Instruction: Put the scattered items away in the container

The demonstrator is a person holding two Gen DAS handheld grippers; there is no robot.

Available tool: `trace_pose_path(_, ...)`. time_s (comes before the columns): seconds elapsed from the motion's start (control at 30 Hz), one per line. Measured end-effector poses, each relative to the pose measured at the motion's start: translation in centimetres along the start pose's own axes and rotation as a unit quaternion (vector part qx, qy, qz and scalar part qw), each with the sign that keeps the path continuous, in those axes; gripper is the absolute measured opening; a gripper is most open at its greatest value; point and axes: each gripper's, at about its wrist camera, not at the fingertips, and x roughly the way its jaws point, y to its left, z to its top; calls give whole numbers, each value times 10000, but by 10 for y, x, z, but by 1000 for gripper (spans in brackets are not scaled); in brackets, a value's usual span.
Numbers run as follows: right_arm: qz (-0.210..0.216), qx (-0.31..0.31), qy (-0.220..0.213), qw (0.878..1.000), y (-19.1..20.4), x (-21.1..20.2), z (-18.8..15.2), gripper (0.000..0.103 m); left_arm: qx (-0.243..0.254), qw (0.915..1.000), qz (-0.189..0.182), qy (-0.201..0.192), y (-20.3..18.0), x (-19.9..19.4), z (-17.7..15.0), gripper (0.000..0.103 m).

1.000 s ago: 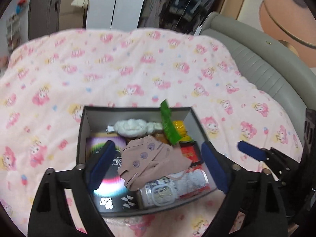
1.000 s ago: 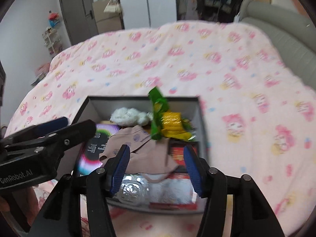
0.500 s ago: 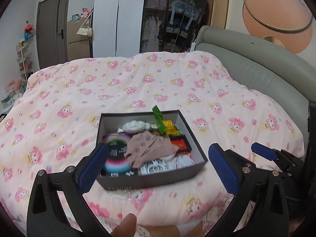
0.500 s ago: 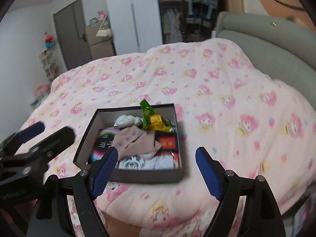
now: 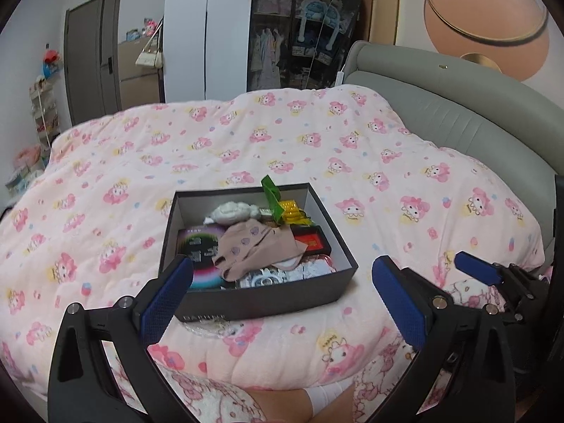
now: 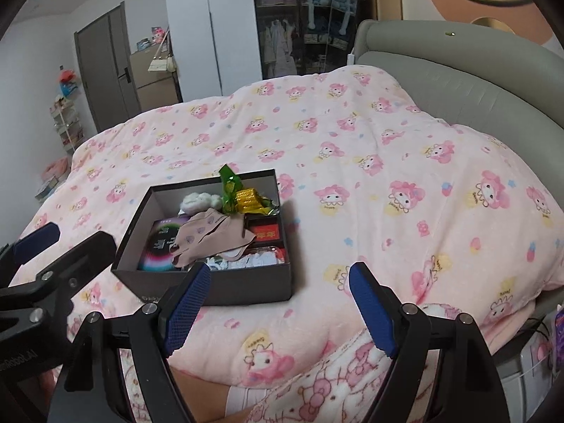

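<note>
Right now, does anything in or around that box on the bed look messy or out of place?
Only slightly: a green wrapper pokes up above the far wall of the box, and a beige sock is draped loosely over the other things. Nothing is visible loose on the blanket.

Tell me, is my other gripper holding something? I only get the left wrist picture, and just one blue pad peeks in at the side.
Observer: No. The right gripper is open, and nothing is gripped between its blue pads.
Operator: What's down past the bed on that side?
Observer: Below the edge of the blanket sits a white thing, and beside it a purple bit. Both are too cut off to name.
</note>
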Motion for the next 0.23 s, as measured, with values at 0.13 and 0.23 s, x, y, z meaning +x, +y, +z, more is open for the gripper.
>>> trace_pose_path(0.13,42,-216,9,9998,12,0,-4,79,-186,9997,-52,128,9,0,-11,102)
trace_pose_path(0.23,-26,-337,58,9994,17,4,-9,79,-248,9995,51,206,16,3,-16,102)
